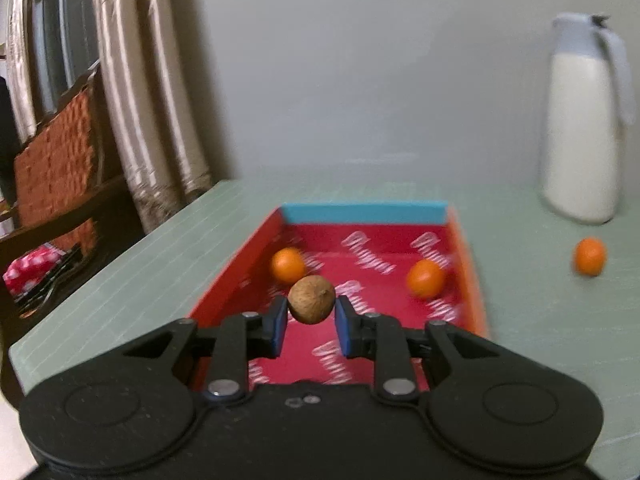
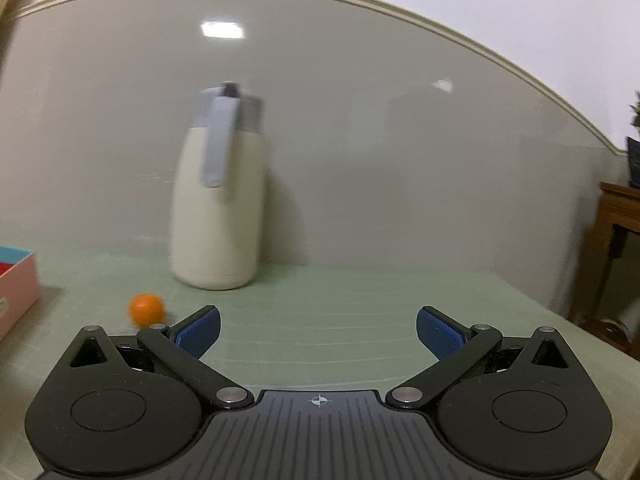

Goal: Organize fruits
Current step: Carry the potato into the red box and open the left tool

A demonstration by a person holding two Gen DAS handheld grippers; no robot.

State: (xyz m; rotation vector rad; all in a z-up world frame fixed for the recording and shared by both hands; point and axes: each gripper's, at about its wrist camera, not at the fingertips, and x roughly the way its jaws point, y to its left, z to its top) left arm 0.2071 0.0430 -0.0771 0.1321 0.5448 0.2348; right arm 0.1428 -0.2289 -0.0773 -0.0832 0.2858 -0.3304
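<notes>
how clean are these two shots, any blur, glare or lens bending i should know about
Left wrist view: motion blur smears the box print, the oranges and the jug; the brown fruit in the left gripper stays sharp. Right wrist view: lamp glare on the wall, fisheye bows the moulding, jug and orange soft.
</notes>
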